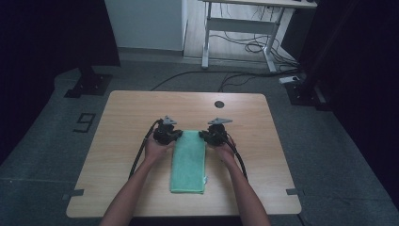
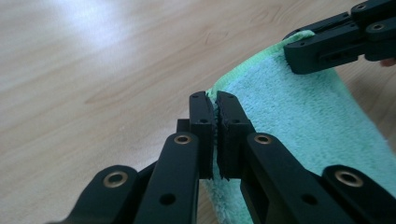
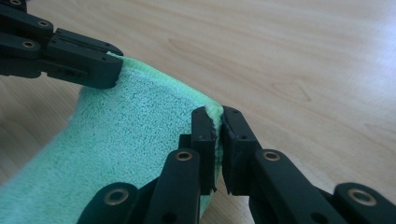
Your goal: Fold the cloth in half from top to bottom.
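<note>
left gripper (image 1: 178, 135) clamped tight on the far left corner of the green towel (image 1: 188, 162), cloth pinched between its pads (image 2: 203, 126). towel folded into a long strip on the wooden table (image 1: 122, 141), stretching back between both forearms. right gripper (image 1: 202, 135) likewise closed on the far right corner, edge nipped between its pads (image 3: 204, 135).

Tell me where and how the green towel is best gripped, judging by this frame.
At its two far corners, as held now: the left gripper and right gripper are each shut on a corner of the green towel. The towel lies flat and long on the table, so coming in low from each side catches the thin hemmed edge.
</note>
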The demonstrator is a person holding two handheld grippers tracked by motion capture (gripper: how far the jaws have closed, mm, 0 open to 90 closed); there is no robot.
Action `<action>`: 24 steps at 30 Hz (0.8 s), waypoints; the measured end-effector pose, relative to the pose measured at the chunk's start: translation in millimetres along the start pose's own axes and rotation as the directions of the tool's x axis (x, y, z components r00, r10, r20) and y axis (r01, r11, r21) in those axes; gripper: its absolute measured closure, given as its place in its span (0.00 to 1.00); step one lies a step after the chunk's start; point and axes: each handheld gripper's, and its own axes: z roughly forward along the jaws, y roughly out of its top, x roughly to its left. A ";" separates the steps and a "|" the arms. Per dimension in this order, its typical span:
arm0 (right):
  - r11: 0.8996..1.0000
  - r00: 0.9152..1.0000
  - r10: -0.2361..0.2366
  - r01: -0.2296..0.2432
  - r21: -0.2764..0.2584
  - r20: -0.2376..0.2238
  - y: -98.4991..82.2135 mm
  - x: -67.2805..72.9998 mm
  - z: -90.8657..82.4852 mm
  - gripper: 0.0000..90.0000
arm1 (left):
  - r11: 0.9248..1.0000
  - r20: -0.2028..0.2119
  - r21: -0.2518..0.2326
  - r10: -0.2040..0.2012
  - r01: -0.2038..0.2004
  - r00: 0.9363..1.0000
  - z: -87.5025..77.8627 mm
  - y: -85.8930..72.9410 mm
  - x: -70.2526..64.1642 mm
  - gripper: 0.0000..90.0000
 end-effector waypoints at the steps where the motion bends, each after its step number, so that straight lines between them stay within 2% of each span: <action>1: 1.000 1.000 -0.003 0.003 -0.020 0.002 3.0 0.5 -5.5 0.94 | 1.000 -0.003 -0.006 0.010 -0.010 1.000 -3.8 3.5 -2.4 0.96; 9: 0.998 1.000 -0.017 0.018 -0.059 0.008 9.5 2.4 -23.2 0.94 | 1.000 0.001 -0.022 0.019 -0.019 1.000 -11.7 12.2 -9.1 0.95; 14: 0.997 1.000 -0.026 0.026 -0.067 0.012 11.1 2.6 -25.6 0.94 | 0.999 -0.002 -0.030 0.021 -0.022 1.000 -13.8 14.1 -9.8 0.96; 18: 0.997 0.999 -0.029 0.031 -0.073 0.021 16.0 1.5 -26.3 0.94 | 0.999 -0.009 -0.032 0.032 -0.032 0.999 -16.1 23.0 -9.2 0.96; 21: 0.995 0.999 -0.024 0.027 -0.093 0.042 29.6 0.7 -32.2 0.93 | 0.998 -0.017 -0.057 0.040 -0.041 0.999 -22.7 35.3 -9.8 0.96; 24: 0.994 0.998 -0.037 0.041 -0.100 0.047 33.9 1.7 -35.9 0.93 | 0.997 -0.015 -0.067 0.043 -0.044 0.999 -25.0 37.1 -10.3 0.95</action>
